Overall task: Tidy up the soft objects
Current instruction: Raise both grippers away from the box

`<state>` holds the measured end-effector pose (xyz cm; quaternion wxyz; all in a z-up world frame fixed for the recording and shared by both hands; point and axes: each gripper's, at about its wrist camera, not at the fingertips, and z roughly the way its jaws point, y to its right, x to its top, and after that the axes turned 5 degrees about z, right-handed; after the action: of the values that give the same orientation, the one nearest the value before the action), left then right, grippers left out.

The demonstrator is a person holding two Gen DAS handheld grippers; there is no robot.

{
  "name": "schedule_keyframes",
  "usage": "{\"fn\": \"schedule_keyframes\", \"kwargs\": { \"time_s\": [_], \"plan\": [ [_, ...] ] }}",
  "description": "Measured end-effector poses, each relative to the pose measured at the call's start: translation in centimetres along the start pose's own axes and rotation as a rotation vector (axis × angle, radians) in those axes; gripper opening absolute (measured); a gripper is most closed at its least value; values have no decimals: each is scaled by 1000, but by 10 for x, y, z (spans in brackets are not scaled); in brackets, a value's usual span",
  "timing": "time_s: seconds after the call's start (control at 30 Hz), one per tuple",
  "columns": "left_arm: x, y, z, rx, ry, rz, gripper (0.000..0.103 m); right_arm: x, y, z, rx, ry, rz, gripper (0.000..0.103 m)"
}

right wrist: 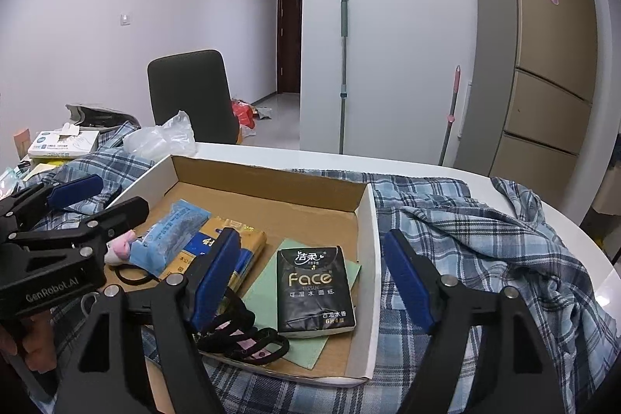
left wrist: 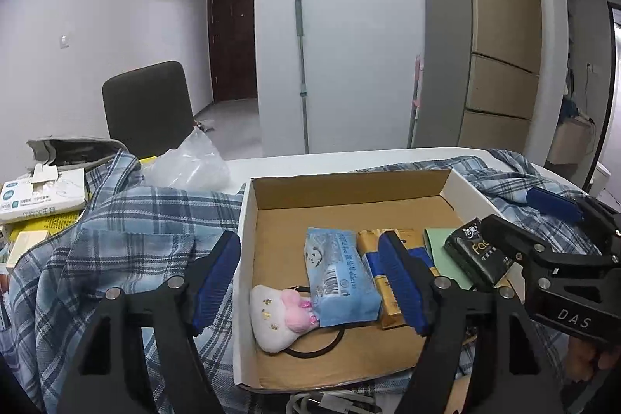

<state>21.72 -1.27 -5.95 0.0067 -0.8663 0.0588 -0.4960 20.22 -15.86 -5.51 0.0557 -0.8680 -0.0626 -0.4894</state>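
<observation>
An open cardboard box (left wrist: 245,220) lies on a blue plaid shirt (left wrist: 116,239). Inside it are a white and pink plush toy (left wrist: 273,317), a blue tissue pack (left wrist: 337,274), a yellow pack (left wrist: 370,247), a black "Face" tissue pack (right wrist: 314,290) on a green sheet (right wrist: 268,293), and black hair ties (right wrist: 248,336). My left gripper (left wrist: 310,239) is open and holds nothing; it straddles the box's left wall, above the blue pack. My right gripper (right wrist: 312,235) is open too, astride the box's right wall (right wrist: 368,258), with the black pack below it.
A white table (right wrist: 504,177) carries everything; its curved edge runs at the right. At the far left lie a tissue box (left wrist: 42,189), a clear plastic bag (left wrist: 186,165) and papers. Beyond stand a dark chair (left wrist: 147,107), a mop (left wrist: 302,72) and a fridge (left wrist: 496,33).
</observation>
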Motion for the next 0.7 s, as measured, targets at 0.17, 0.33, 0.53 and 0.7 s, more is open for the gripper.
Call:
{"fn": "schedule_keyframes", "kwargs": {
  "time_s": [0.17,0.33,0.53,0.7],
  "plan": [
    [5,4,-12,-18,26,18,75,1,-1,-1,-2,9,-2,75],
    [35,-9,-56,-31,150,-36,75,19,1,-20,-12,82,5,75],
    [65,-16,-130,-41,267,-45,75,52,4,-72,-35,239,43,79],
    [64,-17,-175,-48,306,-42,75,67,-7,-117,2,282,55,79]
  ]
}}
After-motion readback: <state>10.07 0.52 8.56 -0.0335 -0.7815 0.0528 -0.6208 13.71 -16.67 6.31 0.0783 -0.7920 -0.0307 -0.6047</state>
